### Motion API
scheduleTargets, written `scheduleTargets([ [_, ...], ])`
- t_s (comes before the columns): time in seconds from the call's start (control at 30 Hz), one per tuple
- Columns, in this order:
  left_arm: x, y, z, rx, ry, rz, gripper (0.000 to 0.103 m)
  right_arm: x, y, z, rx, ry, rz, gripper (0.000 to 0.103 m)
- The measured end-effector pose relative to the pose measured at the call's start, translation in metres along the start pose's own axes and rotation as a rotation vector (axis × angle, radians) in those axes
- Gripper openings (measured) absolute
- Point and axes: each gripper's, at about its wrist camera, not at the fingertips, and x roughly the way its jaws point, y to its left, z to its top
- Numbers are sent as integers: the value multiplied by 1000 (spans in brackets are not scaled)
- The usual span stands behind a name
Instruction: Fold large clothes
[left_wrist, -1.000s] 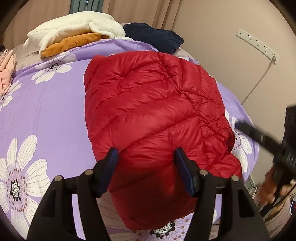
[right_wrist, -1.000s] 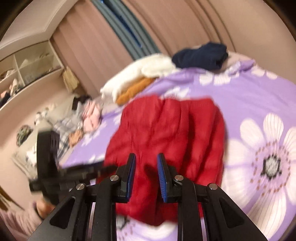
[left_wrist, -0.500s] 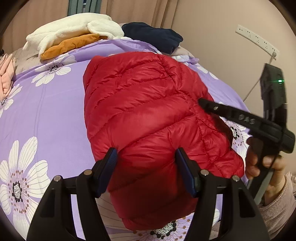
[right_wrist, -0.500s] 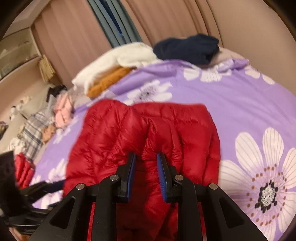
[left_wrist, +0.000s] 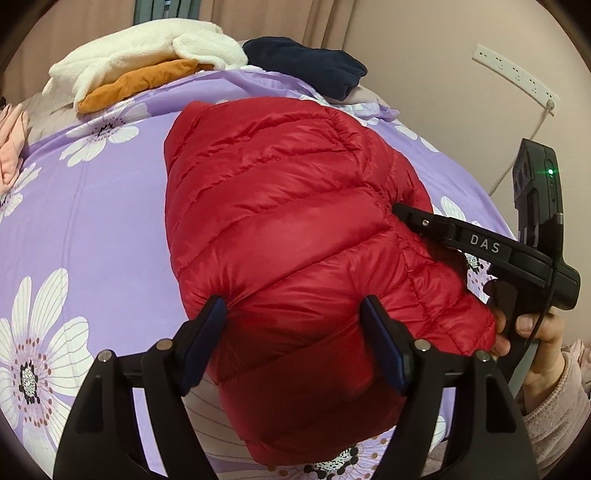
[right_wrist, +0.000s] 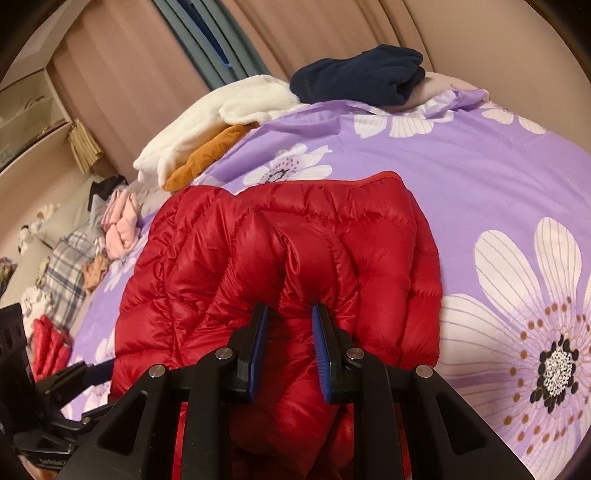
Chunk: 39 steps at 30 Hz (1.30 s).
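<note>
A red quilted down jacket (left_wrist: 288, 229) lies folded into a compact bundle on the purple flowered bedspread (left_wrist: 92, 206). My left gripper (left_wrist: 295, 314) is open, its fingers straddling the jacket's near end and pressing on it. My right gripper (right_wrist: 290, 314) rests on the jacket (right_wrist: 295, 251) from the other side, jaws narrowly parted with a fold of red fabric between the blue pads. The right gripper's body also shows in the left wrist view (left_wrist: 480, 243), its tip against the jacket's right side.
A white fleece (left_wrist: 140, 51) over an orange garment (left_wrist: 136, 83) and a navy garment (left_wrist: 306, 66) lie at the bed's far end. Pink clothes (right_wrist: 122, 225) and a plaid piece (right_wrist: 70, 266) sit at the bed's left. A wall socket strip (left_wrist: 517, 75) is on the right.
My right gripper has swung in from beside the bed and come down on the jacket's right side. The left gripper has stayed in place, open over the near end.
</note>
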Motion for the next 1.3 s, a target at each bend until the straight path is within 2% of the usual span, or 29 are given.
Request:
scheduleTargets([
  [0.17,-12,3,1,-42,4,-6,76,-6,3,2,10,15,9,21],
  [0.3,-32,13,2,-84,-40,-14,77,-25,8,2,-16,-16,48,25],
  [0.4,-42,25,4,-111,-76,-23,81,-34,10,2,-19,-30,82,38],
  [0.47,-43,35,8,-148,-83,-29,81,-39,12,2,-16,-41,79,47],
  [0.53,-43,44,11,-191,-92,-59,81,-42,12,3,-8,-55,62,63],
  [0.57,-42,48,13,-212,-93,-69,81,-43,11,4,-1,-63,58,66],
  [0.77,-26,56,20,-267,-61,-69,81,-32,-1,7,70,-28,12,67],
  [0.83,-21,57,22,-271,-52,-71,81,-27,-7,7,100,-6,10,77],
  [1.07,-13,58,24,-276,-40,-68,86,-18,-20,6,173,46,10,78],
  [1.3,-9,58,25,-274,-33,-54,91,-14,-25,6,186,63,18,79],
])
